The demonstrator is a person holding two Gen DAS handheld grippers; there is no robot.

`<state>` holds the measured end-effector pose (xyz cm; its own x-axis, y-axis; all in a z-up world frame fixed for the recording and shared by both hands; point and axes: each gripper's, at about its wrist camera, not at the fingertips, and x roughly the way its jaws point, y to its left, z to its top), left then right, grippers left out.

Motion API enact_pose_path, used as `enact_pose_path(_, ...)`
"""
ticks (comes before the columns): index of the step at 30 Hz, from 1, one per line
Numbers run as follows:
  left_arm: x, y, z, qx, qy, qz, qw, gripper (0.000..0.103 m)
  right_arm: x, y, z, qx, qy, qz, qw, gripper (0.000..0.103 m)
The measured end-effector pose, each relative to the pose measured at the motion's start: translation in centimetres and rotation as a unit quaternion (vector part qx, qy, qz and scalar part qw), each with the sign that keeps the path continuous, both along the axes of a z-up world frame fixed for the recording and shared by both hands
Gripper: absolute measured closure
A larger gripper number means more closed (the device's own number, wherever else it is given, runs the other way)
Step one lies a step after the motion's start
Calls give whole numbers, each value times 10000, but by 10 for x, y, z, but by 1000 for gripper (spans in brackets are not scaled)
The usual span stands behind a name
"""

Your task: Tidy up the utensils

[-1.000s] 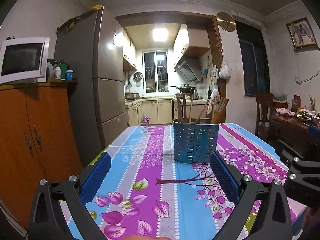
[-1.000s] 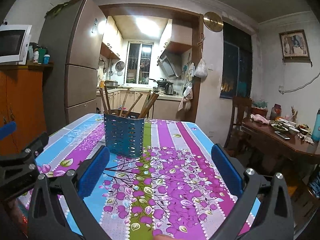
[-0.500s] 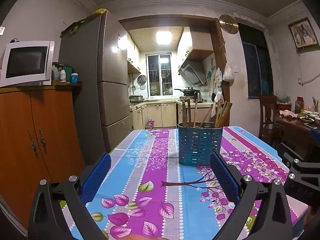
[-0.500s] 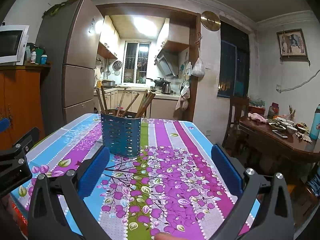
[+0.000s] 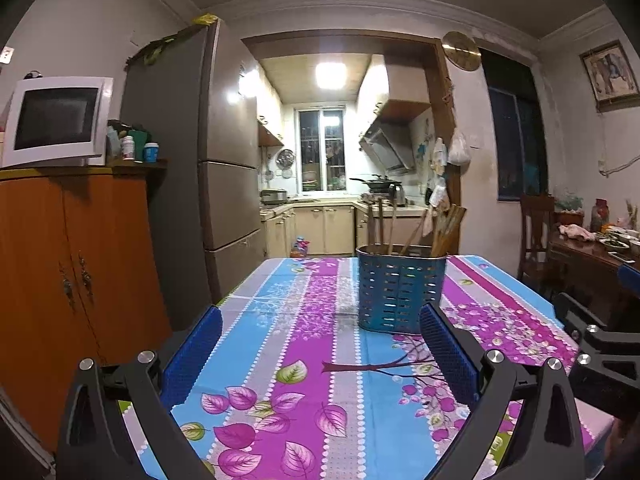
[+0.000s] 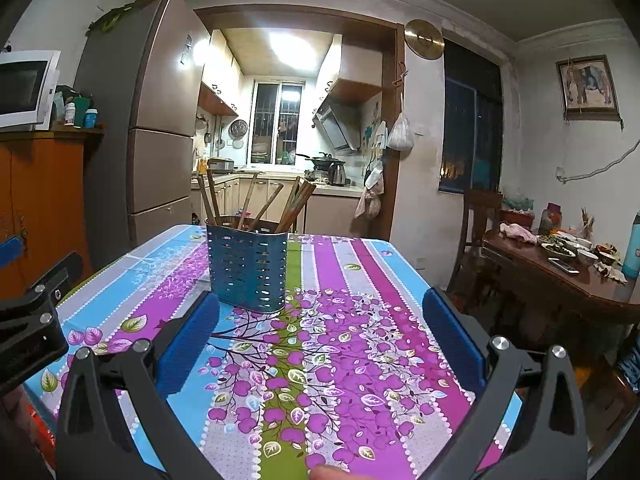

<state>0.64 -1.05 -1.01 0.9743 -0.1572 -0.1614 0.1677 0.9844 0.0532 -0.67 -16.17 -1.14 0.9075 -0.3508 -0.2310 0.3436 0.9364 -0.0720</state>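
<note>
A blue perforated utensil holder point(image 5: 401, 289) stands upright on the flowered tablecloth point(image 5: 304, 360), with several brown wooden chopsticks point(image 5: 444, 228) leaning in it. It also shows in the right wrist view point(image 6: 248, 268), with its chopsticks point(image 6: 296, 204). My left gripper point(image 5: 320, 348) is open and empty, low over the near table edge, short of the holder. My right gripper point(image 6: 320, 336) is open and empty, to the right of the holder and short of it. Each gripper shows at the other view's edge.
An orange cabinet point(image 5: 72, 280) with a microwave point(image 5: 56, 120) and a tall fridge point(image 5: 224, 184) stand left of the table. A dark wooden side table point(image 6: 568, 280) with dishes and a chair point(image 6: 476, 232) stand to the right. A kitchen lies behind.
Both grippers have tilted up and drawn back a little, so the holder sits lower and smaller in view. Both stay open and empty.
</note>
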Motion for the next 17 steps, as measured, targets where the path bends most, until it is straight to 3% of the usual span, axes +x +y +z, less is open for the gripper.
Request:
enact_pose_path(8,-1,-3,-5,136,-80,29,9999,5,-1,-2,1,46,-19,-23,10000,5)
enact_pose_path(17,1,-2,-3,41,120,-50,9999,5,-1,-2,2,38,-7,-5,10000,5)
